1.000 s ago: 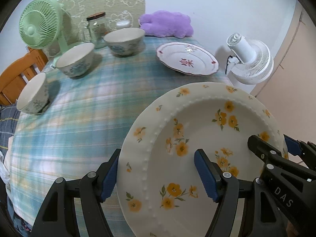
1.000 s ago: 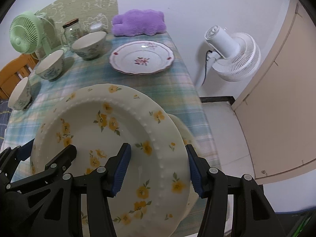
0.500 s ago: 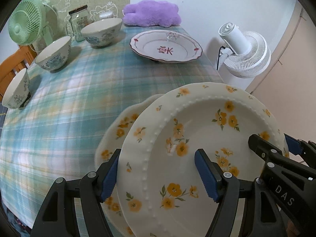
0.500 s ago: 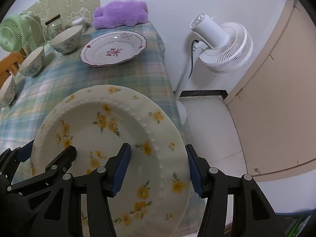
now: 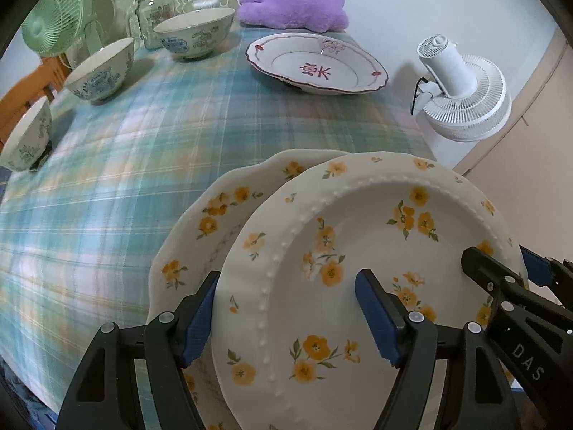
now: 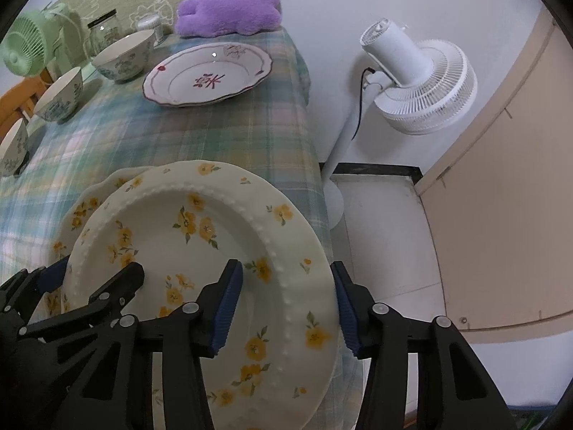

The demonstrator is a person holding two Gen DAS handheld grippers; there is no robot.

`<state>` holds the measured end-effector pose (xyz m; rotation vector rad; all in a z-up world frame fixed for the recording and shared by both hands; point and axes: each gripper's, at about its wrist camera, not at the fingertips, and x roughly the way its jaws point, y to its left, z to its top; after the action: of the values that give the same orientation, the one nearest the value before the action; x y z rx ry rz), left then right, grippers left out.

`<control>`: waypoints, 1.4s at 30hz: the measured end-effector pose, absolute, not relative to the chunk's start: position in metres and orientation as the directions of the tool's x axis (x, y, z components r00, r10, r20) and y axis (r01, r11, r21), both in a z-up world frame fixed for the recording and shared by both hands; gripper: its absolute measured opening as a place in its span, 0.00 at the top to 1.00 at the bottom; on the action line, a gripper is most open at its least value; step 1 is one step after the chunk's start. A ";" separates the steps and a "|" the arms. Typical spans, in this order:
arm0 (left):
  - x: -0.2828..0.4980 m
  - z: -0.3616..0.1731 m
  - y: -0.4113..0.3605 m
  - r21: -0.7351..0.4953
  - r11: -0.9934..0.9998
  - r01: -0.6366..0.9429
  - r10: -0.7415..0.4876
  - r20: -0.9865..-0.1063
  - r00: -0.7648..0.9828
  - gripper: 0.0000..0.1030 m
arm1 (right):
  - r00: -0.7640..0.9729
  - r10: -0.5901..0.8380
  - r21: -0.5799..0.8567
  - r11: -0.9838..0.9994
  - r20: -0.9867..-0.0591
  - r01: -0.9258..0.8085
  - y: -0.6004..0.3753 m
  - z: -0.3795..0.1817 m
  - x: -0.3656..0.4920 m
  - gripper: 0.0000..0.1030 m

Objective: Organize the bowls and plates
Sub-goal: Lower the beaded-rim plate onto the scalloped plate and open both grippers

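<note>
Left tongs (image 5: 286,308) and right tongs (image 6: 284,299) each straddle an opposite rim of the beaded plate (image 5: 376,251), gripping it between them; the right tongs have just been closing on that rim; the plate sits tilted over a scalloped plate (image 5: 200,236) on the worktop (image 5: 125,161); farther off a red-trimmed plate (image 5: 315,64); three bowls (image 5: 100,71) at the left.
</note>
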<state>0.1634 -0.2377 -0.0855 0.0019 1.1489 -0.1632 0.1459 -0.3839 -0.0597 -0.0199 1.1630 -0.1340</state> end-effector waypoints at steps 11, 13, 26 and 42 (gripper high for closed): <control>0.148 -0.081 -0.282 0.141 0.948 0.286 -0.009 -0.884 0.467 0.23 | 0.402 -0.102 -0.085 0.995 -0.910 0.059 -0.378 -0.060 0.145 0.53; 0.147 -0.081 -0.285 0.115 0.943 0.313 -0.044 -0.888 0.458 0.22 | 0.400 -0.101 -0.086 0.995 -0.911 0.055 -0.378 -0.059 0.144 0.53; 0.152 -0.074 -0.264 0.052 0.964 0.261 -0.062 -0.911 0.409 0.21 | 0.421 -0.095 -0.081 0.995 -0.902 0.051 -0.378 -0.043 0.135 0.53; 0.158 -0.070 -0.233 0.047 0.983 0.175 -0.029 -0.914 0.406 0.21 | 0.374 -0.095 -0.083 0.995 -0.923 0.047 -0.364 -0.058 0.150 0.66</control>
<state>0.1578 -0.2329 -0.0700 0.1435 1.1469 -0.1293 0.1500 -0.3643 -0.0583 -0.0455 1.1845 -0.0910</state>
